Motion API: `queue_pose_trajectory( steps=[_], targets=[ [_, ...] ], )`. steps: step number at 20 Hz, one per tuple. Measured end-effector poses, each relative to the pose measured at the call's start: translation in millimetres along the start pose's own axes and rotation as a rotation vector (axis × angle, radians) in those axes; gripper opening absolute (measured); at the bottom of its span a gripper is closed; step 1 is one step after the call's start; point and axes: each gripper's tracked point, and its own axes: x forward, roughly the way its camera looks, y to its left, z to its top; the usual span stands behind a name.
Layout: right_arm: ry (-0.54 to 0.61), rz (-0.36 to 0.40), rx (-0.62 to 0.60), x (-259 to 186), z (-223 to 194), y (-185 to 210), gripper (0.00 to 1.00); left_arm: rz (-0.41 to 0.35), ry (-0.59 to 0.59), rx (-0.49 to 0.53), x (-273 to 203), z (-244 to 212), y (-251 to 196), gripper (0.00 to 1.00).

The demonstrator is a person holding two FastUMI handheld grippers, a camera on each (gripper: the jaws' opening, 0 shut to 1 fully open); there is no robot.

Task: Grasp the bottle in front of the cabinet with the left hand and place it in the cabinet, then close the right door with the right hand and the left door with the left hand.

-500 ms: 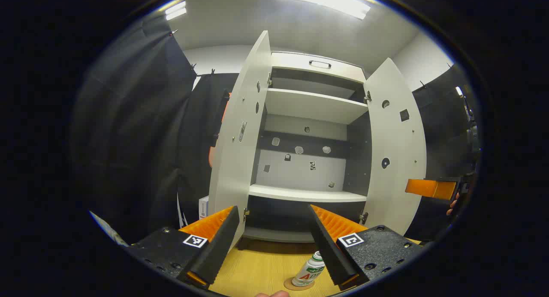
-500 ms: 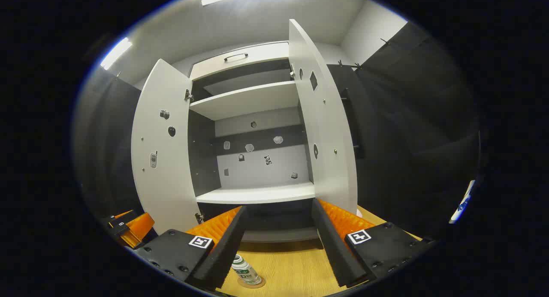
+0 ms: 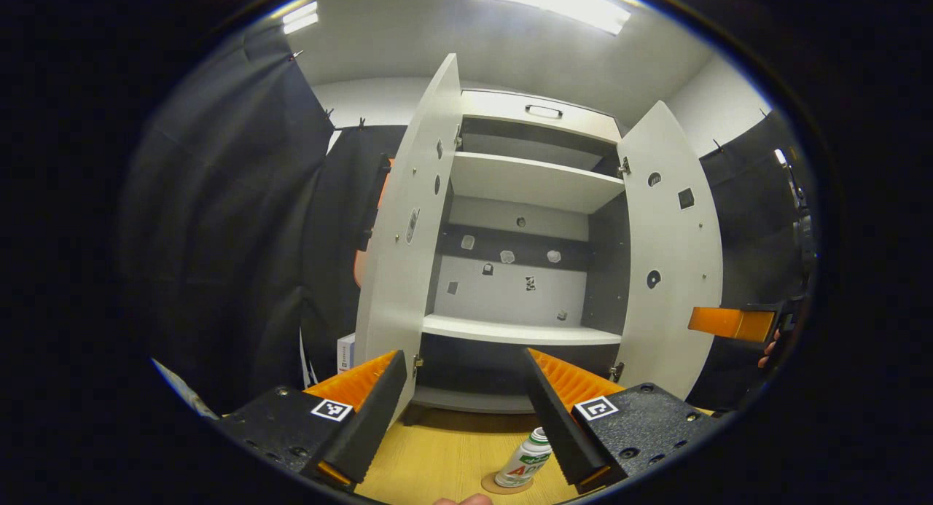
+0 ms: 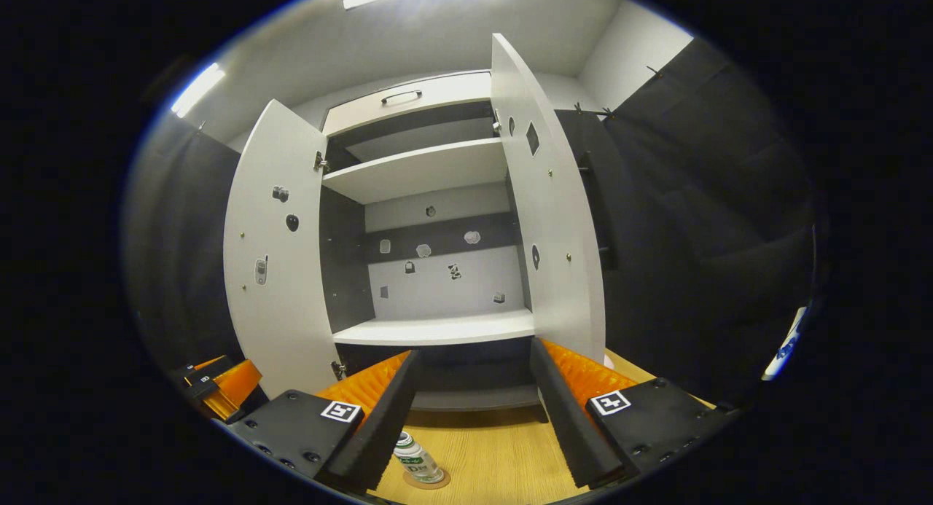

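A small white bottle (image 3: pixel 524 463) with a green and red label stands on a round coaster on the wooden floor in front of the cabinet (image 3: pixel 519 333). Both cabinet doors stand wide open: left door (image 3: pixel 408 250), right door (image 3: pixel 674 257). My left gripper (image 3: pixel 458 417) is open, held above and short of the bottle, which sits beside its right finger. In the right gripper view the bottle (image 4: pixel 415 460) stands low beside the left finger of my open right gripper (image 4: pixel 470 417). The cabinet's shelves (image 4: pixel 437 330) are bare. The right gripper (image 3: pixel 732 323) also shows far right in the left gripper view.
Black cloth walls hang on both sides of the cabinet. A small white box (image 3: pixel 345 352) sits on the floor behind the left door. The wooden floor (image 4: pixel 496 454) stretches in front of the cabinet. The left gripper (image 4: pixel 219 385) shows low left in the right gripper view.
Almost nothing has changed; the left gripper view has shifted very slightly, and the bottle stays on its coaster.
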Motion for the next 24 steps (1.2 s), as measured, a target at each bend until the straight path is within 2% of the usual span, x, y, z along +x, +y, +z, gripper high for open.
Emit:
queue_pose_trajectory(
  steps=[8, 10, 13, 16, 18, 24],
  targets=[
    [0.007, 0.007, 0.005, 2, -2, 2, 0.98, -0.003, 0.005, -0.022, 3, -1, -1, 0.95],
    [0.015, 0.001, 0.005, 1, -5, -1, 0.98, -0.028, 0.021, -0.024, 12, -7, -10, 0.95],
    [0.042, 0.008, -0.012, -3, -13, -1, 0.98, -0.12, 0.067, -0.043, 37, -28, -44, 0.96],
    [0.04, -0.01, -0.048, -13, -12, -10, 0.98, -0.223, 0.134, -0.09, 54, -64, -83, 0.96],
    [0.043, -0.029, -0.073, -21, -12, -18, 0.98, -0.267, 0.217, -0.091, 59, -104, -103, 0.96],
    [0.068, -0.083, -0.09, -33, -17, -40, 0.98, -0.278, 0.503, -0.08, 47, -231, -106, 0.96]
  ],
)
